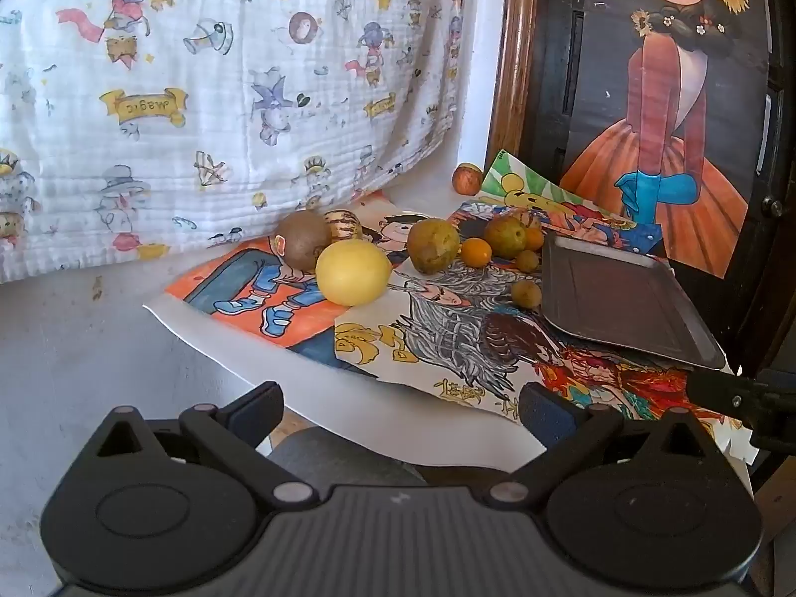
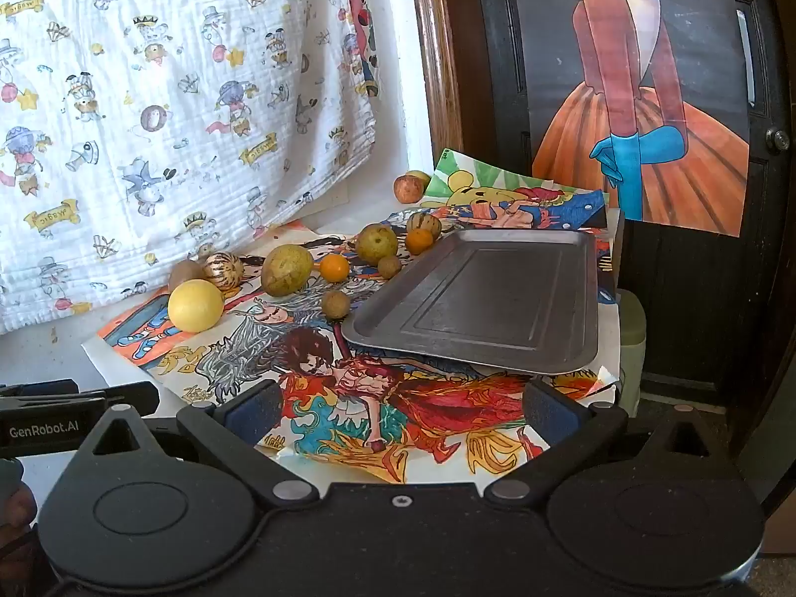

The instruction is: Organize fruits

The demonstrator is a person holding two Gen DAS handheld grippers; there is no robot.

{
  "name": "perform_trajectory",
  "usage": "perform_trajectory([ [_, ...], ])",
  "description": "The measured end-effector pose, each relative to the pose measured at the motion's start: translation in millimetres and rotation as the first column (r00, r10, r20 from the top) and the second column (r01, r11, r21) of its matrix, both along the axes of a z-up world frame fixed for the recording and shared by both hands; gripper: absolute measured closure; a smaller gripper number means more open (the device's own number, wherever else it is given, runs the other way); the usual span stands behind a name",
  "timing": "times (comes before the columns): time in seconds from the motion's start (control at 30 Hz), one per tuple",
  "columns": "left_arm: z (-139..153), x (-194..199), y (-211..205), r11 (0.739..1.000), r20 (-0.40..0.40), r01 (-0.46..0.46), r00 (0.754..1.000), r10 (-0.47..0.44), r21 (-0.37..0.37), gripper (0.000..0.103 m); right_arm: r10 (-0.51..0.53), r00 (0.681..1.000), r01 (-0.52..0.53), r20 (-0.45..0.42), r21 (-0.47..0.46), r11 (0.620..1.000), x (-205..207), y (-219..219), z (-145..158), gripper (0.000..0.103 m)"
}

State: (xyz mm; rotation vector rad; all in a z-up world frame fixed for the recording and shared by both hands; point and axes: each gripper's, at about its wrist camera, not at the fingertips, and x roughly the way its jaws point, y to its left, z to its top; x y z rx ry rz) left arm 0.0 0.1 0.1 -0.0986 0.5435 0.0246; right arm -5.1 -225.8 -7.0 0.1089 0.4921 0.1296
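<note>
Hanging back at the table's near edge, the left gripper point(image 1: 400, 405) and right gripper point(image 2: 400, 405) both sit spread wide and empty, presumably because the fruits point(image 2: 287, 269) lie loose beside the bare metal tray point(image 2: 587, 298), waiting to go in.

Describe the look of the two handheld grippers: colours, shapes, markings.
Both are matte black plastic. The left gripper and right gripper each have two round hub housings, silver pivot pins, angled linkage arms and fingers with dark blue textured pads. A ribbed black body sits between the hubs. White "GenRobot.AI" lettering marks the left gripper's side in the right wrist view.
</note>
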Motion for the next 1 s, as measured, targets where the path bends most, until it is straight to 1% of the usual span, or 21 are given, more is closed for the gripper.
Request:
perform_trajectory([
  [1.0, 0.1, 0.3, 0.5, 1.0, -0.005, -0.002, 1.0, 0.002, -0.007, 0.0, 0.0, 1.0, 0.0, -0.003, 0.003, 1.0, -0.9, 0.4, -1.8, 0.001],
])
